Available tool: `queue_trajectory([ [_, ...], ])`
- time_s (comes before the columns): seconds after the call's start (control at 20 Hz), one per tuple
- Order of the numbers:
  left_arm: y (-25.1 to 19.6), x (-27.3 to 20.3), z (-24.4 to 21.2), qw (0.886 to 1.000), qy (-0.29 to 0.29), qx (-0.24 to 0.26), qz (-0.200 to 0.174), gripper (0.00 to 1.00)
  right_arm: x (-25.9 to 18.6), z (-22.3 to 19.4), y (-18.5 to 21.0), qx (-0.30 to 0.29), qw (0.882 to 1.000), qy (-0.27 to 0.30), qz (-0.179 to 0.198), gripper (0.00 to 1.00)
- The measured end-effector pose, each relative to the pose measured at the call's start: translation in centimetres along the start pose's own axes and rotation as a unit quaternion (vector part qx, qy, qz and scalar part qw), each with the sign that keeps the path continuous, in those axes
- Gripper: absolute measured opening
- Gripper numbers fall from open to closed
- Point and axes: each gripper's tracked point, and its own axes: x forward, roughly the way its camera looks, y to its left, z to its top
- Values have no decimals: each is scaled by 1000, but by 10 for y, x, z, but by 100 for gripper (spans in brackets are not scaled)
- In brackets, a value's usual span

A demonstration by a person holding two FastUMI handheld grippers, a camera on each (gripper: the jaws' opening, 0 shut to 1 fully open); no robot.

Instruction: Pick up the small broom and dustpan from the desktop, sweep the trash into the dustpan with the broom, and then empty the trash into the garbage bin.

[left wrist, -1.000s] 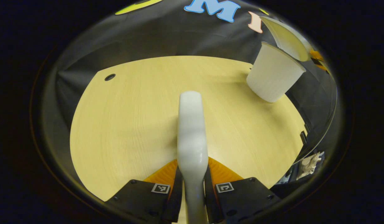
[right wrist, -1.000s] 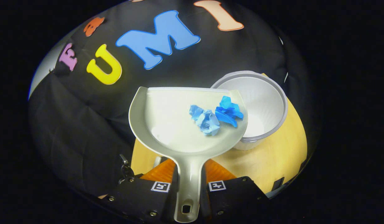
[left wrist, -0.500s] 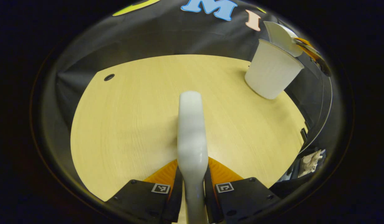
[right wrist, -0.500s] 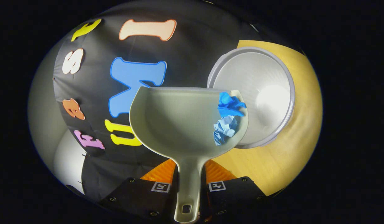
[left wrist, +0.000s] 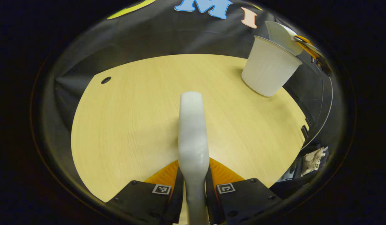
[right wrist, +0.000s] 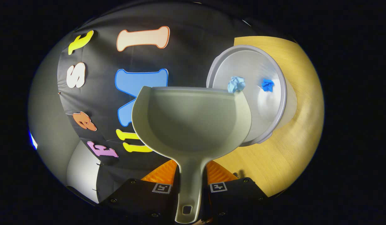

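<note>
The right claw [right wrist: 190, 187] is clenched on the handle of the dustpan [right wrist: 190, 122], both fingers pressing its narrow stem, and the pan is tipped over the mouth of the garbage bin [right wrist: 276, 75]. The pan is empty now: half a second ago the two crumpled blue paper scraps were bunched against its right lip, and now the pale one [right wrist: 236, 84] and the darker one [right wrist: 267, 85] show inside the bin. The pan looks like light, stiff plastic with a slick face, so trash slides off once it is tilted; I judge the stem the only sensible place to hold it, and a firm hold is needed since it could twist.

The left claw [left wrist: 193, 189] grips the white broom handle [left wrist: 193, 131], which juts forward above the bare wooden bench [left wrist: 124, 118]. It too looks light and rigid. From here the bin [left wrist: 269, 70] stands at the bench's far right corner, the dustpan [left wrist: 282, 32] tilted above its rim; the bin sits slightly further left in this view than a second ago.
</note>
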Motion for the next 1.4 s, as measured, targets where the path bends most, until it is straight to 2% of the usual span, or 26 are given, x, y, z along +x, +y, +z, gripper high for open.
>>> queue_trajectory([
  [0.15, -2, -2, -1, 1000, -2, -2, 3, 41, 2, -8, -1, -32, 999, 18, 3, 30],
  [0.35, -1, -5, -3, 1000, -4, -13, 12, 41, 12, -17, -5, -100, 994, 44, 0, 30],
  [0.65, 8, -7, -14, 998, -2, -53, 25, 41, 23, -35, -23, -215, 974, 66, -38, 30],
  [1.05, 30, -7, -28, 996, 14, -77, 48, 41, 33, -76, -71, -360, 919, 85, -135, 30],
  [1.4, 44, 4, -30, 995, 20, -84, 51, 41, 43, -112, -128, -464, 850, 103, -227, 30],
])
